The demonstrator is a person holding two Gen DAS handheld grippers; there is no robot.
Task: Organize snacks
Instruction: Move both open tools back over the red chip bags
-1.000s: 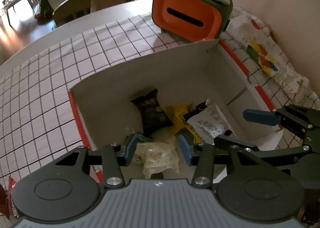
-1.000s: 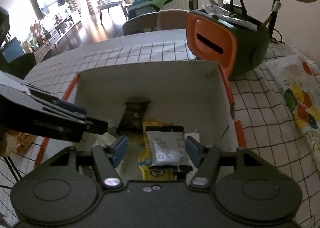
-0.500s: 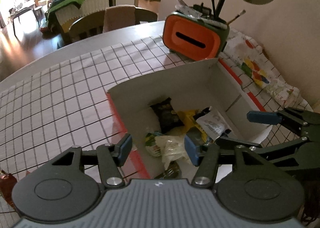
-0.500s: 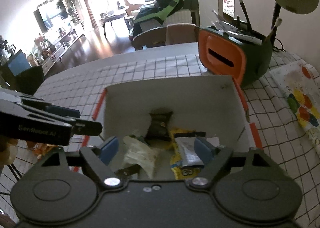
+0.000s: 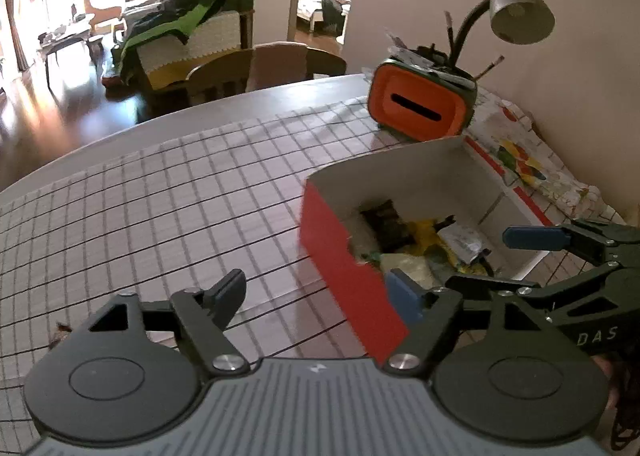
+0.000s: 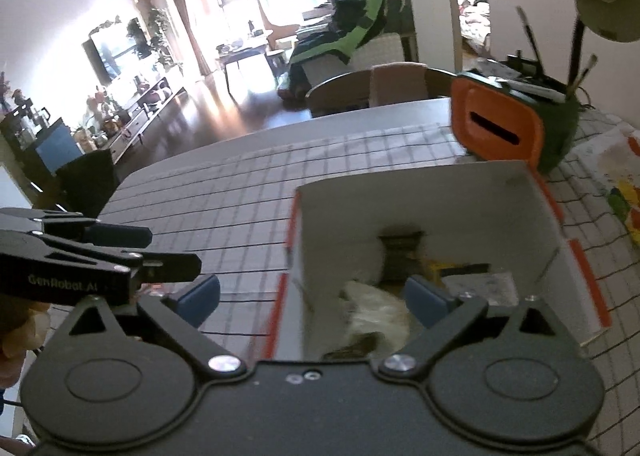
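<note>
A: Where are the snacks (image 5: 416,244)?
B: Piled in the box (image 5: 400,184), near the table's (image 5: 168,184) far right corner. Both the left gripper (image 5: 316,296) and right gripper (image 6: 312,296) gape, holding nothing.
A: How will they handle?
B: Likely light, crinkly, slippery; pinch a sealed edge.
A: Anything hidden?
B: The box's near wall hides some packets; blur smears the labels.

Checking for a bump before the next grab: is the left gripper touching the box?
Cannot tell. In the left wrist view the left gripper straddles the box wall, jaws open, but overlap and blur hide any gap; the right wrist view doesn't settle it.
</note>
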